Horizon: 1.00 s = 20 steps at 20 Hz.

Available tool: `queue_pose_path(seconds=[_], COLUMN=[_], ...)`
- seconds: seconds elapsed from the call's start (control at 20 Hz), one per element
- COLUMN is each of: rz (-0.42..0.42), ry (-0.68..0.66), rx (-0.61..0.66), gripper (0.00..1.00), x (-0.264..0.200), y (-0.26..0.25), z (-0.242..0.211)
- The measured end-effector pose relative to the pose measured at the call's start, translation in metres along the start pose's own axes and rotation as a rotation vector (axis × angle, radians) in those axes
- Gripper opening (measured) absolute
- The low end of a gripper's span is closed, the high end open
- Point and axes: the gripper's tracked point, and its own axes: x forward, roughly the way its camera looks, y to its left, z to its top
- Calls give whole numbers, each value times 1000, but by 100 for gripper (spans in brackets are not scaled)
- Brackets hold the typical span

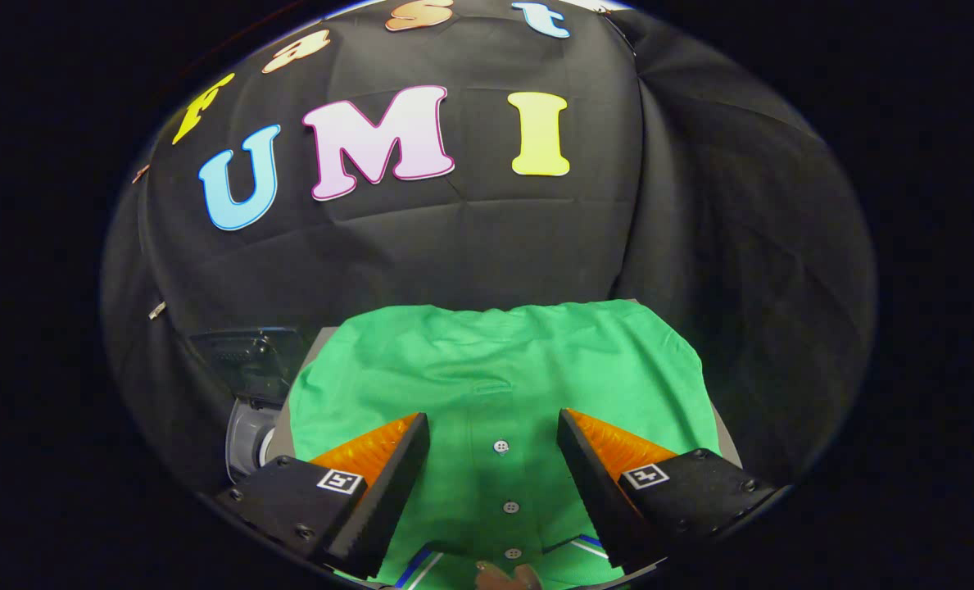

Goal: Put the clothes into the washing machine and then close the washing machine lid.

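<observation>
The hand-held gripper [493, 459] hangs with its fingers spread wide, gripping nothing. Right below and between them lies the green shirt [495, 377], flat on the worktop [310, 352], its button placket running straight ahead along the fingers. The washing machine [249, 401] sits off to the left, lid raised.

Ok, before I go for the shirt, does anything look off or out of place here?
Nothing stands out. The green shirt lies flat and spread out, buttons facing up, with the open gripper above its placket. The washing machine sits just beyond the left finger, its lid raised.
</observation>
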Motion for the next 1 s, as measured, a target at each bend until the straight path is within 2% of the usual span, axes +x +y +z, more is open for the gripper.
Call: queue_pose_path(seconds=[0.25,0.75,0.9,1.0], rz=[-14,-49,-102,-105], ry=[59,134,141,140], rx=[-12,-77,-89,-104], gripper=[97,97,55,26], x=[6,18,20,18], y=[-6,-3,-18,-19], z=[-15,-16,-14,-15])
